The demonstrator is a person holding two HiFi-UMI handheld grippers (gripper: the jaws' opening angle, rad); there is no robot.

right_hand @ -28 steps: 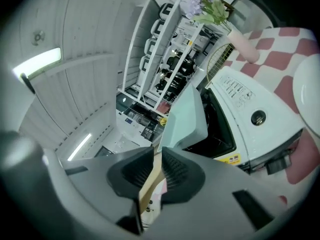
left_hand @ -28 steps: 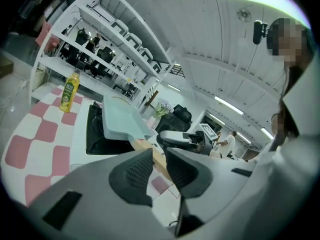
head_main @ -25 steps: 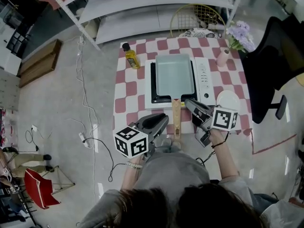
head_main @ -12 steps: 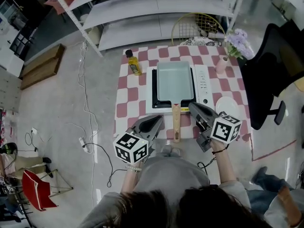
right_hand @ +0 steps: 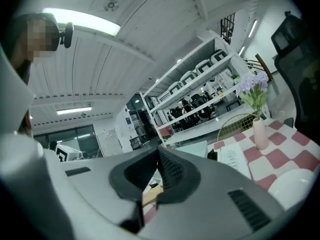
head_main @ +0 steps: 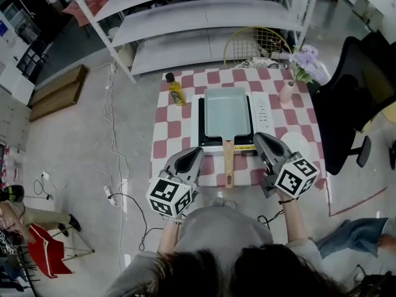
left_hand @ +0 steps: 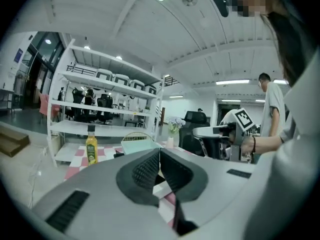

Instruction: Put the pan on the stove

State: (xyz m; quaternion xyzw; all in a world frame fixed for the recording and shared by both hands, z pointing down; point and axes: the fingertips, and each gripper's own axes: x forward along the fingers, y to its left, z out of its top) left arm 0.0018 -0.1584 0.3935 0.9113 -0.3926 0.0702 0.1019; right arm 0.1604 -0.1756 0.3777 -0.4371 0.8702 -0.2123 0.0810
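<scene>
Pan [head_main: 228,111] on stove [head_main: 262,111]. Left gripper [head_main: 197,151], right gripper [head_main: 259,137]: jaws clenched, empty. Risk: handle [head_main: 228,163] juts near, between them; stray bump could skew pan.

The bench [head_main: 166,142] wears red-and-white checks. The pan [head_main: 226,111] is pale teal and tan-handled, the stove [head_main: 262,113] white and black, the bottle [head_main: 176,92] yellow, the flowers [head_main: 304,59] lilac.

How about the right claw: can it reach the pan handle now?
Probably yes. The handle lies bare just beside the right claw, nothing between them; the claw is shut and empty, so it must open first.
</scene>
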